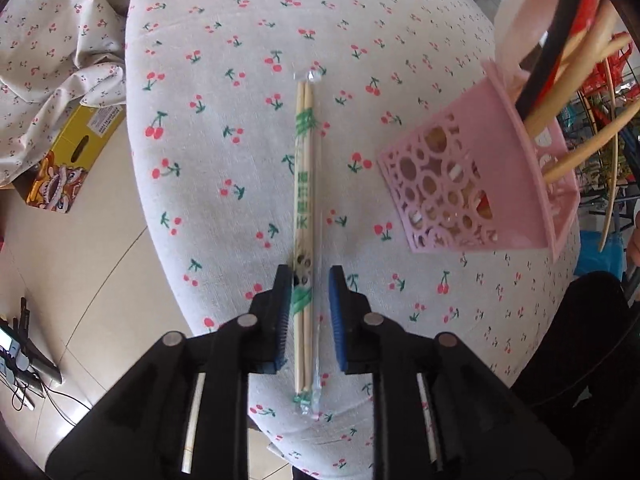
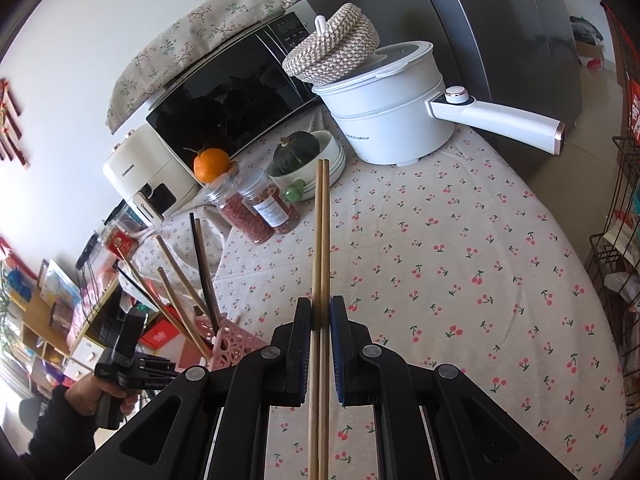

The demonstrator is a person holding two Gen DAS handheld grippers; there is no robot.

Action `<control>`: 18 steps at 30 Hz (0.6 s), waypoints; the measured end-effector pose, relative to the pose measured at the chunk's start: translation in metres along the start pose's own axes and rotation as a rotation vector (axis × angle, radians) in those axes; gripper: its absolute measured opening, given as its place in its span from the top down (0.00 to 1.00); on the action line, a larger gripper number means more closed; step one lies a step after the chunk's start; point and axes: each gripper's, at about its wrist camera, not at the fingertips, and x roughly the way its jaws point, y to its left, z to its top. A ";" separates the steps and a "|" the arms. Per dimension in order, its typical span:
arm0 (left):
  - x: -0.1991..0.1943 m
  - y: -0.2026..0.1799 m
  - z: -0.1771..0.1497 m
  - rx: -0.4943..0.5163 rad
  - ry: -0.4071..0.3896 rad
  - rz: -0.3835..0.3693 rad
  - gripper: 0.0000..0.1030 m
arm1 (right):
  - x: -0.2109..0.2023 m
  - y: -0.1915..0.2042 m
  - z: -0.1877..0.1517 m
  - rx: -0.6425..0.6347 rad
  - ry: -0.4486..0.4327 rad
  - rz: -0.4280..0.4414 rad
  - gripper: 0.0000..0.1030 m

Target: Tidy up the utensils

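Round table under a white cloth printed with red cherries (image 1: pixel 240 160); beige floor tiles (image 1: pixel 80 272) left of it in the left wrist view, with a yellow printed cardboard box (image 1: pixel 68 160) lying there under more draped cherry fabric.

Left wrist view only:
- Pair of pale bamboo chopsticks in a clear wrapper with green print (image 1: pixel 305 200), flat on the cloth, running straight away from the camera.
- Left gripper (image 1: pixel 309 280) pointing steeply down, jaws parted either side of the wrapper's near part, pads clear of it, nothing clamped.
- Pink perforated plastic utensil holder (image 1: pixel 460 192) just right of the wrapped pair, standing on the cloth, loaded with wooden and black chopsticks.

Right wrist view only:
- Right gripper (image 2: pixel 320 312) clenched on a pair of bare wooden chopsticks (image 2: pixel 322 240), held above the cloth, tips aimed at the far edge.
- Far side of table: black-door microwave (image 2: pixel 224 100) under a floral cover, white electric pot with long handle (image 2: pixel 384 112), woven basket (image 2: pixel 332 48) on its lid, orange (image 2: pixel 212 164), dark green squash in stacked white bowls (image 2: pixel 296 152), two clear jars of red contents (image 2: pixel 256 212).
- Pink holder again at lower left (image 2: pixel 232 344), a hand (image 2: pixel 92 396) on the other gripper's grip beside it.
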 end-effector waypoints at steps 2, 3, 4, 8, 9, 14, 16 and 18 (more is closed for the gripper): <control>0.000 0.000 0.012 -0.033 -0.050 0.000 0.76 | 0.001 0.001 -0.001 -0.001 0.002 -0.001 0.91; 0.003 0.000 0.018 -0.046 -0.066 0.007 0.76 | 0.001 0.002 -0.002 -0.001 0.005 -0.003 0.91; 0.008 0.000 0.023 -0.057 -0.072 0.028 0.77 | 0.002 0.002 -0.002 -0.002 0.006 -0.004 0.91; 0.010 -0.005 0.031 -0.066 -0.095 0.074 0.81 | 0.003 0.002 -0.003 0.000 0.008 -0.009 0.91; 0.009 -0.004 0.029 -0.065 -0.091 0.102 0.90 | 0.003 0.002 -0.003 0.000 0.006 -0.009 0.91; -0.006 0.011 0.005 -0.184 -0.121 0.134 0.91 | 0.001 0.004 -0.004 0.001 -0.003 -0.008 0.91; -0.020 0.012 -0.009 -0.220 -0.168 0.133 0.91 | -0.001 0.005 -0.004 0.002 -0.010 -0.005 0.91; -0.040 0.008 -0.025 -0.245 -0.234 0.125 0.91 | -0.005 0.005 -0.004 0.004 -0.022 0.003 0.91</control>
